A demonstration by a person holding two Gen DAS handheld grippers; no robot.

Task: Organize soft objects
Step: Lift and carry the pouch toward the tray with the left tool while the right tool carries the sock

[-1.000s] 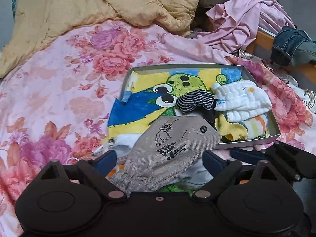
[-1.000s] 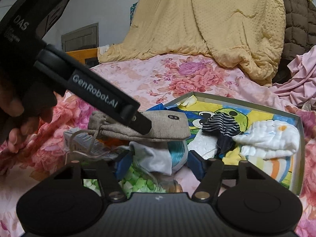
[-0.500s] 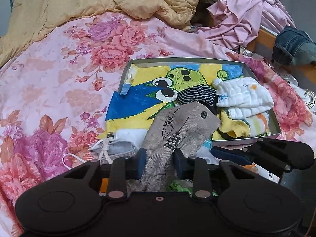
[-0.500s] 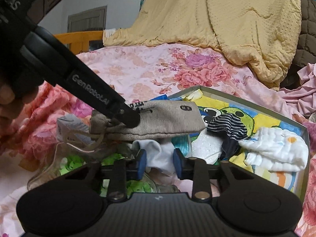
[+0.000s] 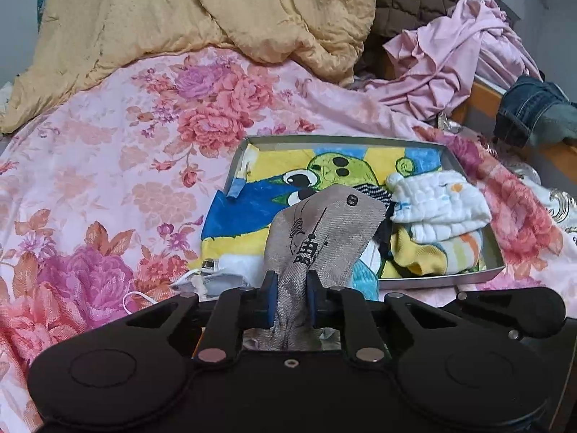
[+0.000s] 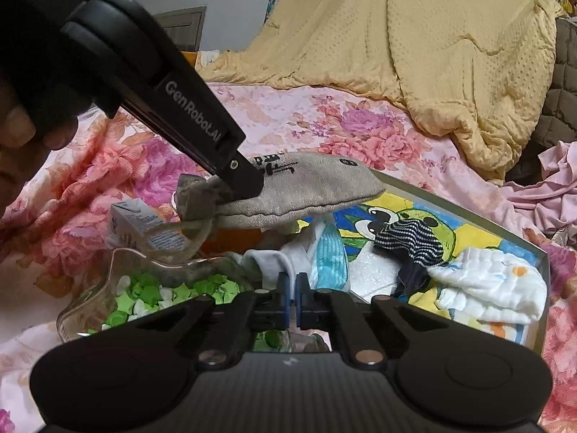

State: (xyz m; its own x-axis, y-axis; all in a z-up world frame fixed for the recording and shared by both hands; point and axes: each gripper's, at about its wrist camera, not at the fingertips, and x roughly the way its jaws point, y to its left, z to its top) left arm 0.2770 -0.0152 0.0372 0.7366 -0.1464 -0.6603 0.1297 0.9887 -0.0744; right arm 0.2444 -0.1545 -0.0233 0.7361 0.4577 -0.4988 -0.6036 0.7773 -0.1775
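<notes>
Two grippers are working over a bed covered by a pink floral sheet [image 5: 108, 180]. The left gripper [image 5: 290, 301] is clamping its blue-padded fingers [image 5: 268, 297] on the gathered neck of a grey drawstring pouch [image 5: 321, 231], and its jaws have just been closing on that cloth. The pouch is standing up from the fingers and leaning over the near edge of a shallow metal tray [image 5: 425, 281]. In the right wrist view the same pouch [image 6: 299, 191] is hanging level in the air above the clutter, its drawstring [image 6: 187, 238] looping down beneath it. The right gripper [image 6: 293, 296] is sitting with its fingers [image 6: 283, 296] clenched almost together after just closing; whether any cloth is caught in the thin gap I cannot tell. Just beyond them white and light-blue cloth [image 6: 317, 256] is lying at the tray's near corner. Inside the tray a cartoon-printed cloth [image 5: 324, 169] is lining the bottom, with a striped sock [image 6: 407, 241] and a folded white cloth [image 5: 440, 198] resting on it. A clear container of green and white bits [image 6: 155, 288] is lying beside the right gripper, and a small carton [image 6: 133, 223] is sitting behind it. A yellow quilt [image 5: 202, 11] is bunching up at the far side of the bed.
</notes>
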